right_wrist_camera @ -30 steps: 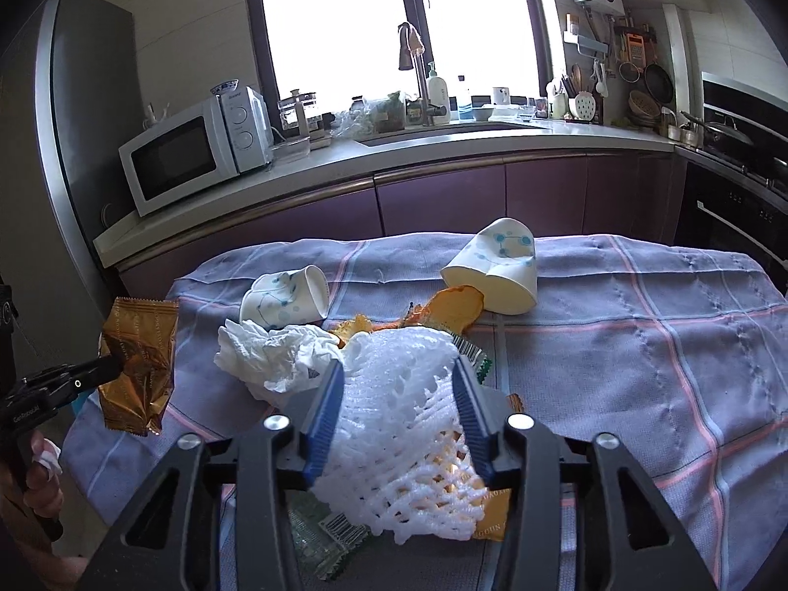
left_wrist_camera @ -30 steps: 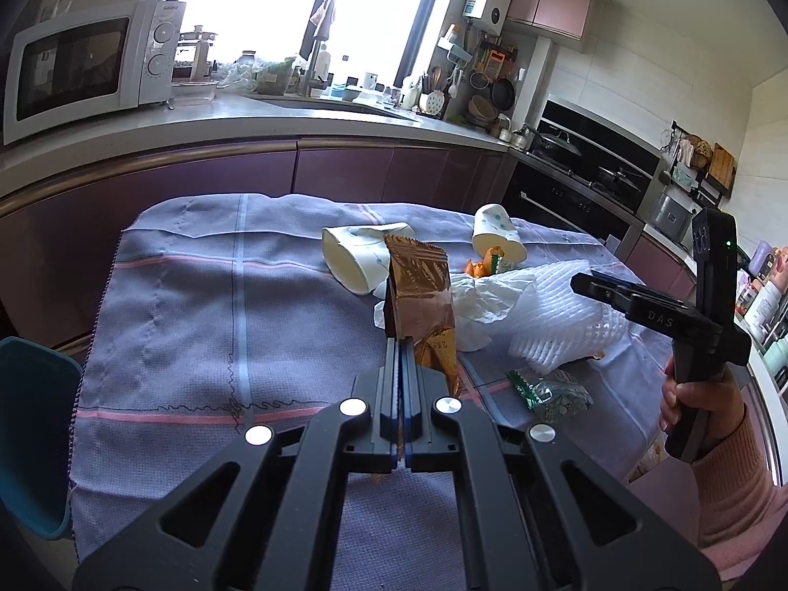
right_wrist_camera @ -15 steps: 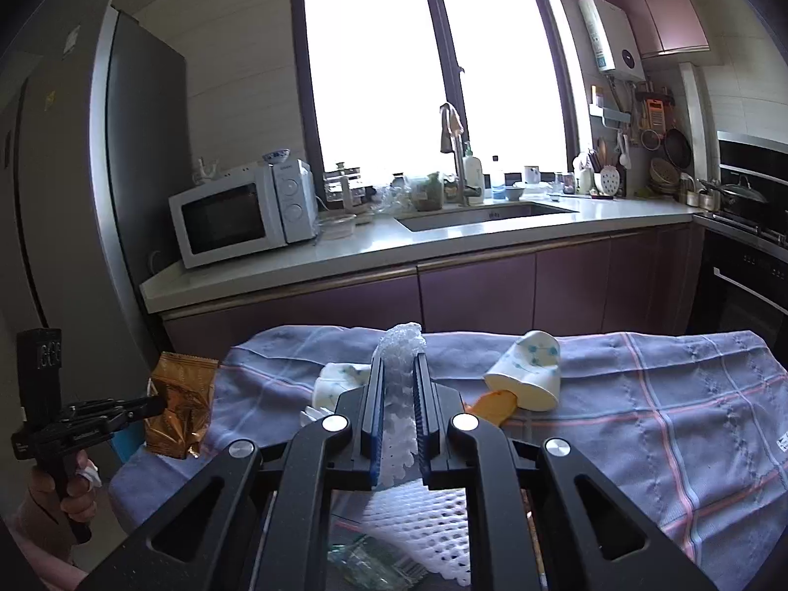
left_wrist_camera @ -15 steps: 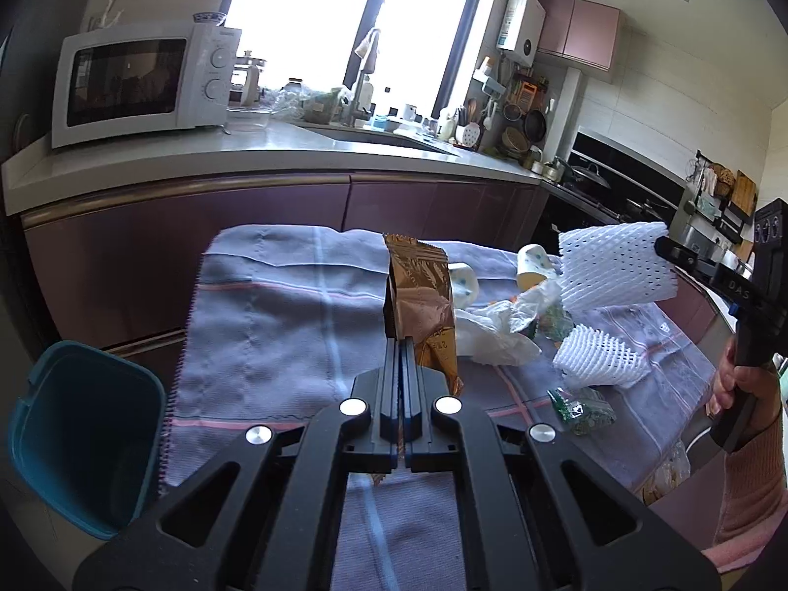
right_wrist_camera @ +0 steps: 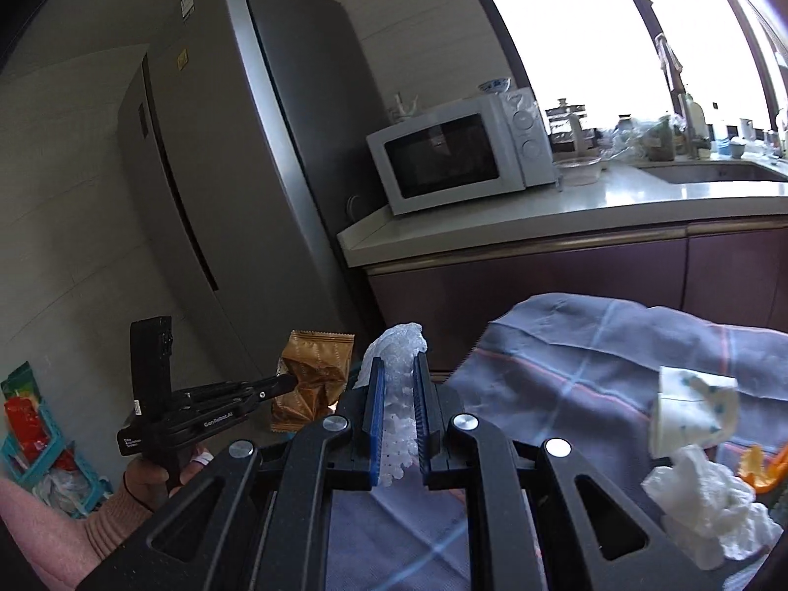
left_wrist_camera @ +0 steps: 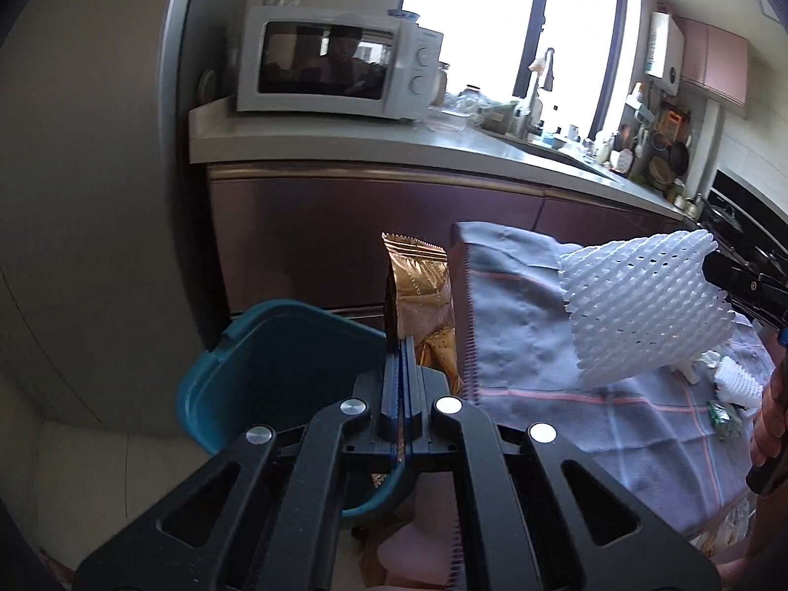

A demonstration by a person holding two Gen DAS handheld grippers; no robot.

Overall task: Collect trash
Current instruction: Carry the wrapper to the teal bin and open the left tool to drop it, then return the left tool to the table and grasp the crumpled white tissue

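My left gripper (left_wrist_camera: 403,344) is shut on a gold-brown snack wrapper (left_wrist_camera: 422,305), held upright just right of a teal bin (left_wrist_camera: 276,374) that stands below the table's left end. The same wrapper (right_wrist_camera: 311,381) hangs from the left gripper (right_wrist_camera: 288,383) at the left of the right wrist view. My right gripper (right_wrist_camera: 396,369) is shut on a white foam fruit net (right_wrist_camera: 398,344); the net (left_wrist_camera: 640,310) hangs over the cloth in the left wrist view. On the table lie a paper cup (right_wrist_camera: 692,409), a crumpled tissue (right_wrist_camera: 709,502) and orange peel (right_wrist_camera: 763,468).
A grey-blue checked cloth (left_wrist_camera: 522,344) covers the table. Behind it runs a counter (right_wrist_camera: 541,216) with a white microwave (right_wrist_camera: 463,152) and a sink; a tall grey fridge (right_wrist_camera: 212,162) stands at the left. Another foam net (left_wrist_camera: 736,384) and a small green wrapper (left_wrist_camera: 721,413) lie on the cloth.
Both hands swung left past the table's end. The left gripper carried the wrapper over to the teal bin. The right gripper closed on the foam net, lifted it off the table and followed.
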